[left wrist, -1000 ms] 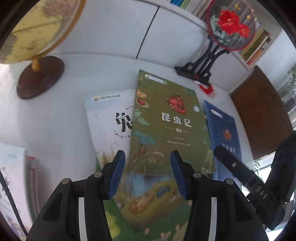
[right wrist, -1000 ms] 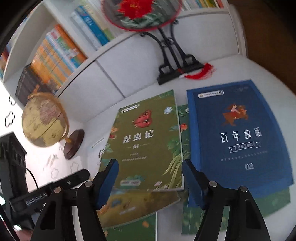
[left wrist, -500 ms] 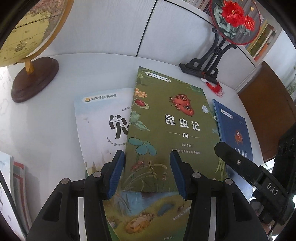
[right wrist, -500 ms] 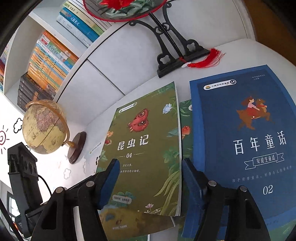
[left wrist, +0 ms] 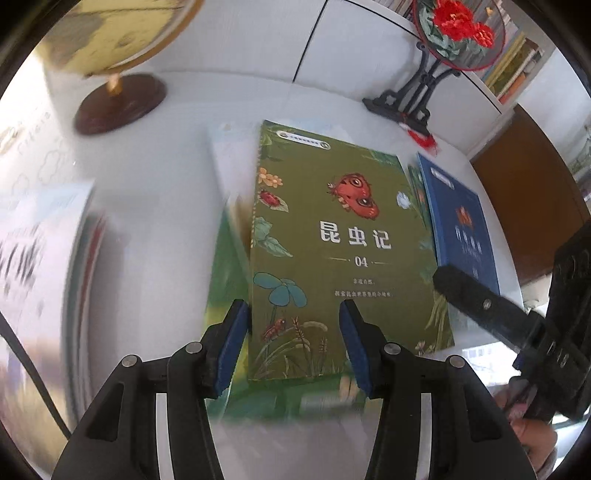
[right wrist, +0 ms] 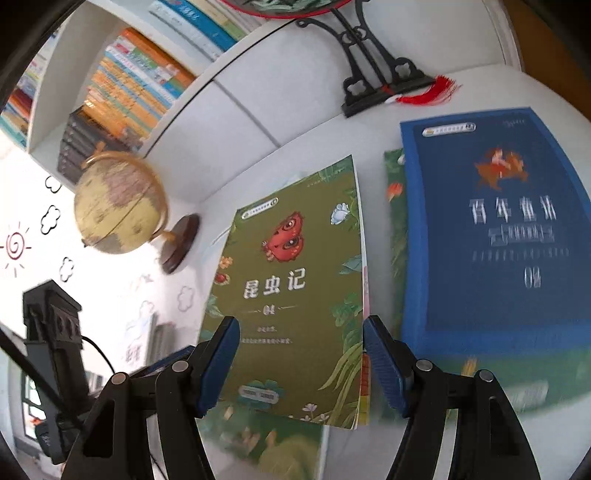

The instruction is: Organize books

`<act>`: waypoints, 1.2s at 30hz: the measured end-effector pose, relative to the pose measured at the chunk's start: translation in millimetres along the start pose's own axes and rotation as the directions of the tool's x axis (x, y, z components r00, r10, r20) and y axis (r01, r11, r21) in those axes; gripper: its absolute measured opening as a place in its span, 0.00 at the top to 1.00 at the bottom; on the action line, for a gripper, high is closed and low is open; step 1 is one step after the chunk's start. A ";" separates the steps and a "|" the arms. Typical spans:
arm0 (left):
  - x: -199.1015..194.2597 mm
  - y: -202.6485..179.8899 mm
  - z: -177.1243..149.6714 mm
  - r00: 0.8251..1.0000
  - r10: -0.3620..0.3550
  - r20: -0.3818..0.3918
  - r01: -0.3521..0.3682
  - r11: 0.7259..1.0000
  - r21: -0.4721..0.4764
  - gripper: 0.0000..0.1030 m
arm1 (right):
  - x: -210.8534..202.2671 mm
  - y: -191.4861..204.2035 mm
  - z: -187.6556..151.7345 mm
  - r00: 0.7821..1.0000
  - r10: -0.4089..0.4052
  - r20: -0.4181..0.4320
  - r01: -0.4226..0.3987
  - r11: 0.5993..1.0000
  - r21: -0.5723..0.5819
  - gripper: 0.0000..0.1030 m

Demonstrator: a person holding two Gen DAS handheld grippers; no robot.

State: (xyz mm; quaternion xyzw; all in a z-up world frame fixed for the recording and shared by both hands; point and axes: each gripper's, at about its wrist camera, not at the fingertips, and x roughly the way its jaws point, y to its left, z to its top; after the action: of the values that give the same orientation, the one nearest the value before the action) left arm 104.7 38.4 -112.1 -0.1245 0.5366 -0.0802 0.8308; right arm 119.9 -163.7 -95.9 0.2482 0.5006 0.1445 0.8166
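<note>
Olive-green book [left wrist: 343,236] laid flat on white desk [left wrist: 155,206], blue book [left wrist: 458,218] just beside it, globe [right wrist: 118,201] further off, left gripper [left wrist: 293,343] and right gripper [right wrist: 301,363] spread above its near edge, nothing pinched.

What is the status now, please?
Left gripper open, right gripper open, both empty. Green book flat on pile. Blue book beside; nothing in the way.

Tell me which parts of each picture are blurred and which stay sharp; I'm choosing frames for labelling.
Left wrist view: the green insect book reads sharp, while the globe and the surroundings at the left edge smear. Right wrist view: the blue book has doubled, streaked lettering and a smeared near edge; the shelf books stay fairly crisp.
</note>
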 end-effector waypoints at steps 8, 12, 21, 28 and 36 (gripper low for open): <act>-30.8 22.4 -65.3 0.996 -0.020 -0.093 0.020 1.000 -0.004 0.54 | -19.5 24.7 -62.9 0.991 0.002 -0.132 -0.007 0.999 -0.037 0.34; -30.0 38.2 -69.1 0.994 -0.035 -0.106 0.032 0.999 -0.029 0.54 | -24.2 21.3 -88.0 0.982 0.029 -0.187 -0.030 1.000 -0.005 0.34; -8.5 38.4 -30.4 0.996 -0.014 -0.084 0.010 0.999 -0.050 0.50 | -10.0 15.8 -65.6 0.995 -0.007 -0.099 0.008 1.000 0.004 0.34; -0.3 33.6 -20.6 0.998 -0.029 -0.059 0.027 0.999 -0.045 0.26 | -1.9 13.7 -63.7 0.995 0.002 -0.102 -0.001 1.000 0.007 0.34; 6.8 27.0 -16.3 0.999 -0.021 -0.042 0.020 0.999 -0.025 0.22 | -1.6 11.6 -61.9 0.995 0.009 -0.100 -0.010 1.000 -0.008 0.34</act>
State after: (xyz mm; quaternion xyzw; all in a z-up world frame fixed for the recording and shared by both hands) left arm 92.6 60.5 -132.4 -0.1383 0.5535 -0.0849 0.8169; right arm 64.3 -138.7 -111.6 0.2394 0.5391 0.1631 0.7909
